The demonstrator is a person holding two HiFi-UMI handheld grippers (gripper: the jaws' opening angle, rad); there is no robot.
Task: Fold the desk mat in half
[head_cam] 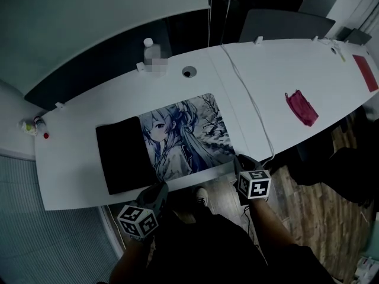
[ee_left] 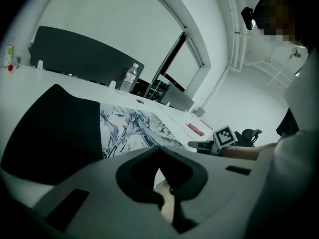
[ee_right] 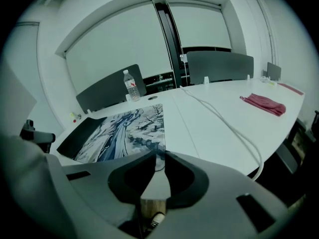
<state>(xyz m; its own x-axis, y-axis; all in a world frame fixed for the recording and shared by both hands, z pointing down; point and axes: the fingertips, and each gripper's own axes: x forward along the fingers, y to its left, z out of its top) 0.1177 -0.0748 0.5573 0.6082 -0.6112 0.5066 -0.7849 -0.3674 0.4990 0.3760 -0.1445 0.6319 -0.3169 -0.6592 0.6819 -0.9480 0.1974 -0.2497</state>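
The desk mat (head_cam: 183, 135) (ee_left: 129, 128) (ee_right: 124, 128), printed with an anime figure, lies flat near the front edge of the white desk (head_cam: 71, 170). Its left end is turned over, showing a black underside (head_cam: 121, 155) (ee_left: 55, 128) (ee_right: 79, 131). My left gripper (head_cam: 160, 188) (ee_left: 158, 148) is shut, its tips at the mat's near edge beside the fold; I cannot make out whether they pinch it. My right gripper (head_cam: 240, 161) (ee_right: 160, 154) is shut too, tips at the mat's near right corner, with nothing visibly between them.
A water bottle (head_cam: 151, 52) (ee_right: 131, 86) stands at the desk's far edge. A white cable (head_cam: 251, 99) (ee_right: 234, 128) runs across the desk right of the mat. Further right lies a red cloth (head_cam: 302, 107) (ee_right: 266, 104). Small bottles (head_cam: 32, 126) sit far left.
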